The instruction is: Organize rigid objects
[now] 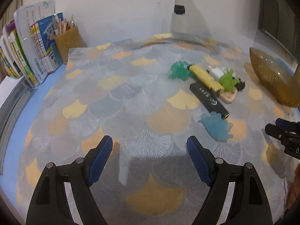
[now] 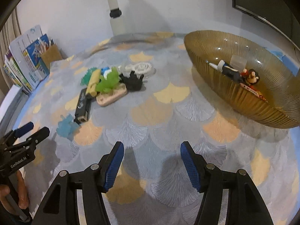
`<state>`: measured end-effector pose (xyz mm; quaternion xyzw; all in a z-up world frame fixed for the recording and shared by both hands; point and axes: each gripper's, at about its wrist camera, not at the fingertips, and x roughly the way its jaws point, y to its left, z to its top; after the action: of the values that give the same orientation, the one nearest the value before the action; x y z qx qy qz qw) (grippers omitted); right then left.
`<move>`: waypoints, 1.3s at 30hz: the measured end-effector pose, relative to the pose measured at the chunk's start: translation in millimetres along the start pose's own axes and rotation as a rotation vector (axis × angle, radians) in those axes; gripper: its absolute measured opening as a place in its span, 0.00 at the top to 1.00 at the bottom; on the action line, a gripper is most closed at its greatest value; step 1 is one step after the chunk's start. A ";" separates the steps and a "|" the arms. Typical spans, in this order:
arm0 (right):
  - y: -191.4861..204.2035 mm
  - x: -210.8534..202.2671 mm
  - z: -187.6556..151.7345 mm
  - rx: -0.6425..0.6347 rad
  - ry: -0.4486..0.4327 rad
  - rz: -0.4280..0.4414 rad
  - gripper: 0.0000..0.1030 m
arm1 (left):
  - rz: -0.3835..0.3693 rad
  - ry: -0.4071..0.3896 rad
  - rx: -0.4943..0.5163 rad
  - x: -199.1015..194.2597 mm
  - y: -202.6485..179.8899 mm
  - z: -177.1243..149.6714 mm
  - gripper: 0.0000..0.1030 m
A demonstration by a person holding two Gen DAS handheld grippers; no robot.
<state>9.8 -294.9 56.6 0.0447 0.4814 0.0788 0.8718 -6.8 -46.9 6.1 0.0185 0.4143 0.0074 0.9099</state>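
Observation:
A pile of small objects lies on the patterned cloth: a yellow box (image 1: 205,77), a black flat box (image 1: 208,99), a pink case (image 2: 112,96), a white charger (image 1: 216,73), and soft spiky toys in teal (image 1: 179,71), light green (image 2: 108,81), black (image 2: 132,81) and blue (image 2: 66,127). An amber ribbed bowl (image 2: 234,97) at the right holds a figurine (image 2: 250,76), a wrapped bar (image 2: 251,91) and other small items. My left gripper (image 1: 150,142) is open over bare cloth, left of the pile. My right gripper (image 2: 152,146) is open with nothing between its fingers, in front of the bowl.
Books (image 1: 33,56) and a pencil holder (image 1: 67,41) stand at the back left by the wall. A white post (image 2: 115,9) rises behind the table. A hand (image 2: 11,196) holds the left gripper's handle at the lower left.

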 end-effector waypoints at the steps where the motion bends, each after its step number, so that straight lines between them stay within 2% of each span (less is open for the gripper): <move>1: 2.4 0.8 -0.2 -0.011 -0.001 -0.009 0.39 | 0.006 0.010 0.002 2.2 0.0 -0.1 0.22; 6: 11.0 2.0 -2.8 -0.055 0.000 -0.018 0.38 | 0.006 0.008 0.016 1.1 -1.8 -0.3 0.22; 9: 8.3 -1.2 -2.7 -0.039 0.006 0.001 0.38 | -0.036 -0.014 0.045 -5.5 -4.5 -0.9 0.22; 13: 10.6 -10.7 11.9 0.016 0.075 0.151 0.38 | -0.201 -0.007 0.058 -14.0 -11.8 4.5 0.22; 14: 17.0 -16.1 17.6 0.000 0.064 0.147 0.38 | -0.256 0.005 0.060 -12.9 -15.9 8.7 0.22; 16: 33.1 -24.5 30.2 -0.065 0.024 0.122 0.38 | -0.287 0.022 0.070 -8.2 -22.2 14.1 0.22; 19: 54.3 -18.4 51.4 -0.140 0.003 0.078 0.38 | -0.296 0.054 0.098 6.0 -34.5 20.8 0.23; 21: 59.9 -8.0 60.1 -0.139 0.011 0.091 0.38 | -0.289 0.070 0.108 12.2 -39.4 21.3 0.23; 25: 62.3 21.4 76.1 -0.115 0.034 0.089 0.38 | -0.311 0.075 0.122 17.8 -42.3 23.9 0.30; 28: 61.1 39.5 83.5 -0.087 0.059 0.129 0.38 | -0.333 0.076 0.127 16.9 -44.1 24.9 0.37; 30: 64.3 48.2 86.7 -0.091 0.057 0.133 0.39 | -0.351 0.074 0.126 15.4 -45.0 24.3 0.51; 31: 64.8 50.0 87.3 -0.096 0.052 0.128 0.44 | -0.371 0.072 0.119 14.6 -44.3 23.9 0.55; 32: 66.2 50.8 86.9 -0.106 0.038 0.115 0.53 | -0.383 0.071 0.114 14.1 -43.7 23.5 0.62; 33: 66.9 51.3 86.3 -0.116 0.028 0.112 0.59 | -0.394 0.070 0.107 13.5 -43.4 22.9 0.62; 39: 57.0 34.9 80.8 -0.095 -0.002 0.147 0.59 | -0.430 0.044 0.078 1.3 -36.8 18.3 0.62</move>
<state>91.1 -232.7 79.3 0.0386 0.4716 0.1651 0.8654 7.7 -84.1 15.6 -0.0354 0.4286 -0.2024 0.8798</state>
